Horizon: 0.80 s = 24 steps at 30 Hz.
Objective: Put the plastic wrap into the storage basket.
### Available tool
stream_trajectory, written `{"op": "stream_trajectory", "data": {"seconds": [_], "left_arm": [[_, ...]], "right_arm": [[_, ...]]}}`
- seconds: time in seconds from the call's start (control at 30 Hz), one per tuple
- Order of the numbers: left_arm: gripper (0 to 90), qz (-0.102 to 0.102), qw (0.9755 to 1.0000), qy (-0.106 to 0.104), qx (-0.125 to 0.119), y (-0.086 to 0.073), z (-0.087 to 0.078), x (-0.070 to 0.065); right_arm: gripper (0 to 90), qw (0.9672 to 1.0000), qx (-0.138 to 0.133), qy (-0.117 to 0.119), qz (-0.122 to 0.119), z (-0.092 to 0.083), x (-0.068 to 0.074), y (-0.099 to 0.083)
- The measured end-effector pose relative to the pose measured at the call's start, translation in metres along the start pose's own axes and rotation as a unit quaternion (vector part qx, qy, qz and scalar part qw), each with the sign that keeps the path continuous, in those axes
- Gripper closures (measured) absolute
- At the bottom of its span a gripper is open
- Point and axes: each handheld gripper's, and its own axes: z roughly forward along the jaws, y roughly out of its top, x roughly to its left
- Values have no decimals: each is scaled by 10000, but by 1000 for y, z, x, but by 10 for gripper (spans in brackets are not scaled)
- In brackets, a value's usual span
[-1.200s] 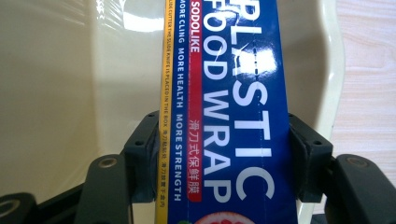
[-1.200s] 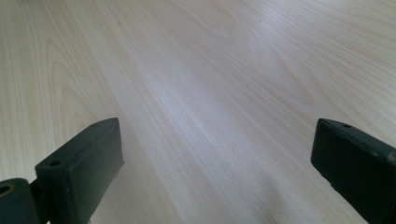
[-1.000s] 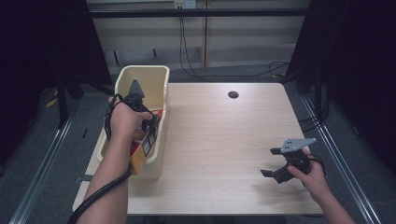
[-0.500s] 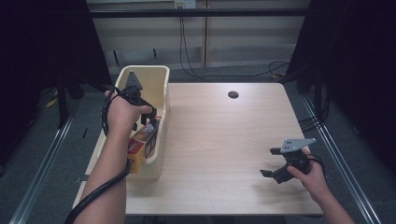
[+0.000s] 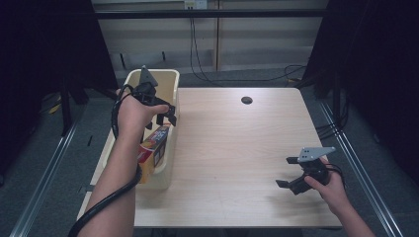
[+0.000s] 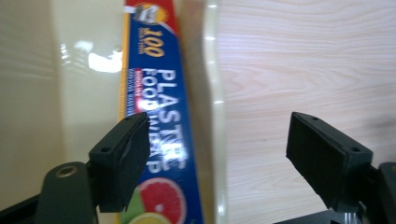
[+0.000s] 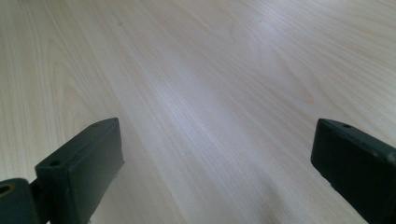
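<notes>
The left claw (image 5: 165, 114) hovers over the right wall of a cream bin (image 5: 170, 128) at the left edge of the tabletop (image 5: 237, 148). Its jaws stand apart and have just been opening; nothing is pressed between them. In the left claw view the left pad (image 6: 122, 163) sits above a box (image 6: 161, 140) of plastic food wrap, and the right pad (image 6: 327, 158) above bare wood outside the bin, so the jaws straddle the bin wall.

The box lies directly below the left claw, inside the bin and leaning against its right wall. It is long and narrow, blue with a red band and fruit pictures. Its long axis runs along the bin, from the near edge of the tabletop toward the far edge. In the high view its near end (image 5: 150, 150) shows below the left hand (image 5: 133, 111).

The left forearm reaches in from the near left corner, wrist bent so the claw points down and a little rightward. A black cable loops under the arm.

The right claw (image 5: 291, 173) rests low near the near right corner, well apart from the bin, jaws wide and empty over bare wood. The left hand is far nearer the box.
</notes>
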Motion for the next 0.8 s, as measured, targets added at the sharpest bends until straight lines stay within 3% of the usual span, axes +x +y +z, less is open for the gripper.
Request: {"op": "stream_trajectory", "data": {"seconds": [0.4,0.8], "left_arm": [[185,383,9986,-308,-206,3,-3,-31],[172,733,9960,-468,-211,2,15,-54]], "right_arm": [[22,10000,-18,35,-18,0,0,0],[22,10000,-30,13,-16,0,0,0]]}}
